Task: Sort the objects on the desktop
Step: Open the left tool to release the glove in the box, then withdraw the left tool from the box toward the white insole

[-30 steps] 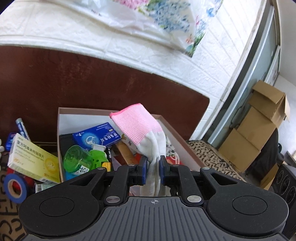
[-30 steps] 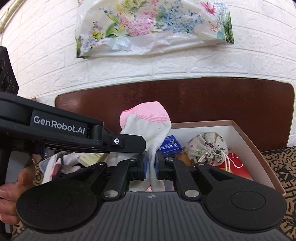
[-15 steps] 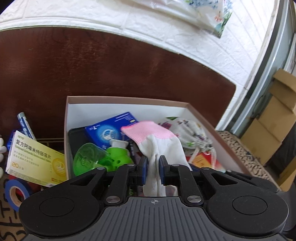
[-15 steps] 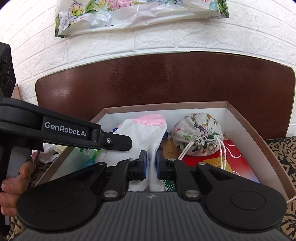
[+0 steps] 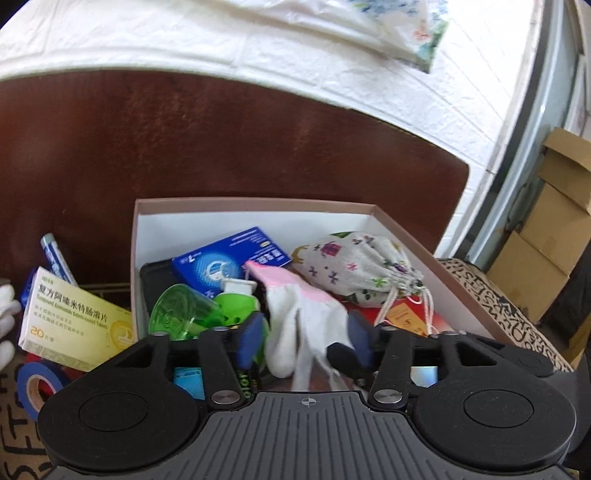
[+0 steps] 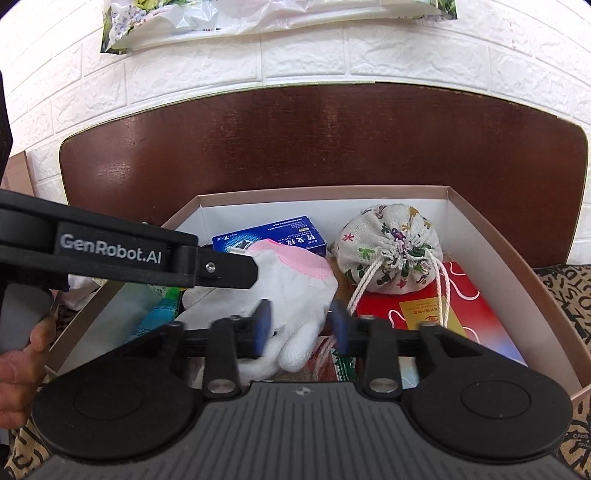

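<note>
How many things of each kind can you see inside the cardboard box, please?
Glove: 1
Drawstring pouch: 1
Blue packet: 1
Green plastic device: 1
Red packet: 1
Total: 5 that are clear; more lies half hidden underneath.

A dark brown wooden headboard (image 6: 332, 136) fills the middle of the view. Above it runs a white brick-pattern wall (image 6: 369, 55), and a floral plastic bag (image 6: 258, 14) hangs on that wall, higher still. Off to the headboard's right, stacked cardboard boxes (image 5: 546, 236) sit beside a grey door frame (image 5: 532, 122).
</note>
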Demonstrator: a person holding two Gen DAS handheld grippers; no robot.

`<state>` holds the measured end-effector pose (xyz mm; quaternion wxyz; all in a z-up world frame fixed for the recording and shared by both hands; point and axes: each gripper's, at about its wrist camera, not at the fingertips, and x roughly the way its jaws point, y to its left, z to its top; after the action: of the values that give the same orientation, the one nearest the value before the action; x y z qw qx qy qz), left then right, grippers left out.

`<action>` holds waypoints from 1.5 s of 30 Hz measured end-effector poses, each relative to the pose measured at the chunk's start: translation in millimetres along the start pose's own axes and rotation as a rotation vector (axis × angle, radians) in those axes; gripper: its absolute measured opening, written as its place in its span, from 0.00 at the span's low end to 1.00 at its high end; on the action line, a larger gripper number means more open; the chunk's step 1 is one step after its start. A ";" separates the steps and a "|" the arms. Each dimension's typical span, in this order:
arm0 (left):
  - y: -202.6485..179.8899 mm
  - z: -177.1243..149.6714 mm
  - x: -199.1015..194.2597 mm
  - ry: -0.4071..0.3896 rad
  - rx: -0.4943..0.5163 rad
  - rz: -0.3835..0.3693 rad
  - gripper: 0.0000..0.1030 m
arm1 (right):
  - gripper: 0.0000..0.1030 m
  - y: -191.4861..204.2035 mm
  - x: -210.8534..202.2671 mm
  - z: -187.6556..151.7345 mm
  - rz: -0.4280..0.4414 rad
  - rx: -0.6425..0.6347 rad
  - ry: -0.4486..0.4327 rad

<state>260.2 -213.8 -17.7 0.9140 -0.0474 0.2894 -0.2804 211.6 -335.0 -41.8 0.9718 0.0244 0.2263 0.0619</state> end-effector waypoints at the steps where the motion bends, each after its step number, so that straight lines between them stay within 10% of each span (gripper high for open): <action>1: -3.4 -1.1 -2.8 -0.013 0.017 0.002 0.80 | 0.49 0.6 -1.6 -0.4 0.000 -0.006 -0.003; 11: -17.4 -8.5 -26.6 -0.056 0.065 0.028 1.00 | 0.98 5.7 -18.6 0.3 0.034 -0.012 -0.049; 45: -54.5 -56.6 -132.5 -0.073 0.023 0.062 1.00 | 1.00 47.9 -115.2 -14.0 0.059 -0.031 -0.073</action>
<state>112.8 -183.6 15.6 0.9327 -0.0381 0.2538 -0.2533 97.7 -302.4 -0.4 0.9774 0.0182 0.1890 0.0929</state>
